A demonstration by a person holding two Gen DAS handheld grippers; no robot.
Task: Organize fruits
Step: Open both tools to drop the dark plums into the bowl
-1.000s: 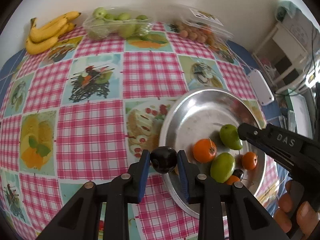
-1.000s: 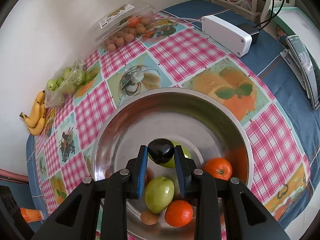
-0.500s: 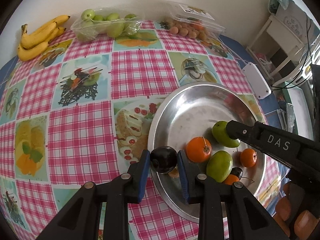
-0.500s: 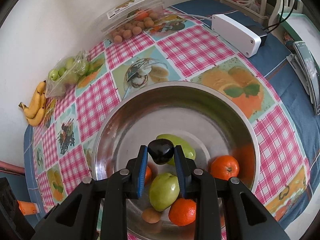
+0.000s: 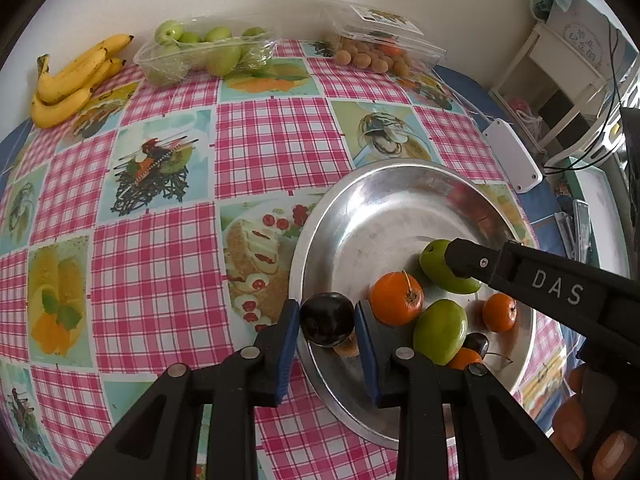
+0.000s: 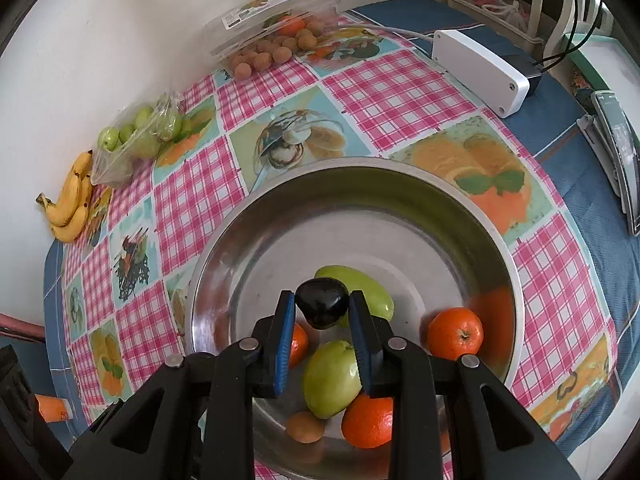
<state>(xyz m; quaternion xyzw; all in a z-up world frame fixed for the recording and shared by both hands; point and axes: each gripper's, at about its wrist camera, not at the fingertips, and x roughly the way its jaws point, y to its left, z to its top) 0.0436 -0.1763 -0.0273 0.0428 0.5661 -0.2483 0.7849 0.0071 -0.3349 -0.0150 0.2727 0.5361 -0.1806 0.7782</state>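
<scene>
My left gripper (image 5: 327, 320) holds a dark plum (image 5: 327, 318) between its blue pads, just above the near left rim of the steel bowl (image 5: 360, 208); its jaws are opening slightly, with the pads touching the plum. Over the bowl's (image 6: 360, 208) middle, my right gripper (image 6: 322, 310) is shut on a second dark plum (image 6: 322, 306). Two green fruits (image 6: 332, 376), three oranges (image 6: 456, 332) and a small brown fruit (image 6: 306, 426) lie in the bowl. One finger of the right gripper (image 5: 520, 272) reaches in from the right in the left wrist view.
Along the wall lie bananas (image 5: 72, 80), a clear tray of green fruits (image 5: 204, 54) and a clear box of small brown fruits (image 5: 376, 52). A white power box (image 6: 480, 72) with cables sits at the right on the blue cloth. The checked tablecloth (image 5: 160, 260) covers the table.
Both grippers keep their plums and stay nearly in place. The views have shifted only slightly.
</scene>
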